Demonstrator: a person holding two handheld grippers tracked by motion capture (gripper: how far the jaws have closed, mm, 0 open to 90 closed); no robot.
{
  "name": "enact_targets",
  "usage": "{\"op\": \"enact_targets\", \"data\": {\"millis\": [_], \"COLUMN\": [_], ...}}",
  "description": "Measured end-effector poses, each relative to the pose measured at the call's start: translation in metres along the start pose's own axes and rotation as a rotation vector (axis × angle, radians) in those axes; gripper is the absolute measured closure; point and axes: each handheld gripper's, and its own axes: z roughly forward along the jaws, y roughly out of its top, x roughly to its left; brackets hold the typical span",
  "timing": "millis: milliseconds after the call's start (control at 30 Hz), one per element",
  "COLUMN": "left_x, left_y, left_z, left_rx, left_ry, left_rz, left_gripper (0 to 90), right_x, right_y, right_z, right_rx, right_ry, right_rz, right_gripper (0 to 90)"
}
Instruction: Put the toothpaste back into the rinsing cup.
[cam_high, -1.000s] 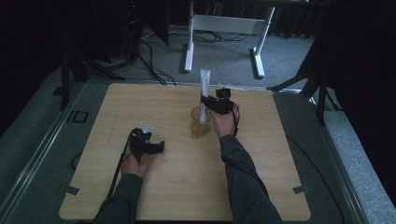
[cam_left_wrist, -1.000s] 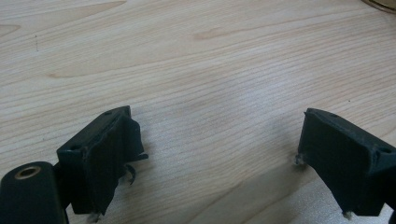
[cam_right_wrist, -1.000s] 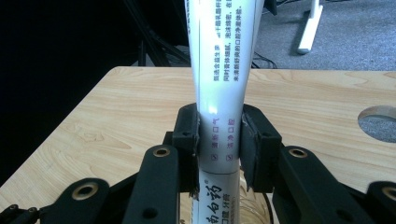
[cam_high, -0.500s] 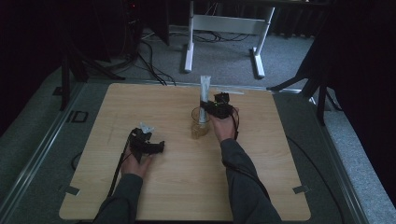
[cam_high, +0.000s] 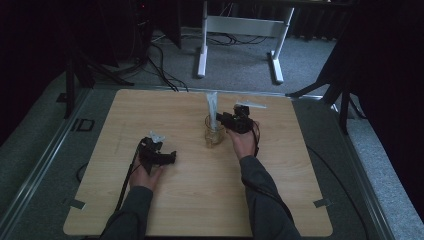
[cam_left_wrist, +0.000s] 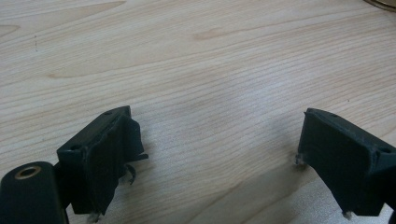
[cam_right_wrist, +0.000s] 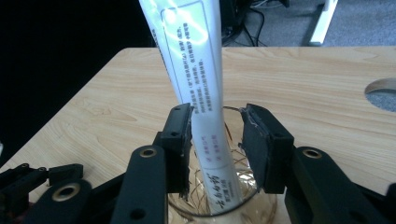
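The room behind is too dark to read. On the wooden table (cam_high: 200, 200), the left gripper (cam_left_wrist: 210, 163) rests released. Mid-table, a white tube (cam_right_wrist: 201, 93) stands in a glass jar (cam_high: 214, 136); the right gripper (cam_right_wrist: 215, 140) brackets it, slightly parted.

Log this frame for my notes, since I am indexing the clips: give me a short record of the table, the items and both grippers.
surface: wooden table
items: glass jar with a white tube standing in it, leaning
right gripper: at the jar, jaws either side of the tube, one touching it, a gap at the other
left gripper: open, low over bare table, holding nothing
background: white desk frame on grey floor
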Motion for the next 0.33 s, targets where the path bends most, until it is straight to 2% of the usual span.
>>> {"op": "enact_targets", "data": {"millis": [133, 333], "left_x": [0.0, 0.0], "left_y": [0.0, 0.0], "left_z": [0.0, 0.0], "left_rx": [0.0, -0.001], "left_ry": [0.0, 0.001], "left_rz": [0.0, -0.001], "left_gripper": [10.6, 10.6], "right_x": [-0.003, -0.015], "right_y": [0.0, 0.0], "right_z": [-0.012, -0.031], "right_rx": [-0.023, -0.028], "right_ry": [0.002, -0.011], "right_rz": [0.004, 0.016], "right_gripper": [58.8, 56.2]}}
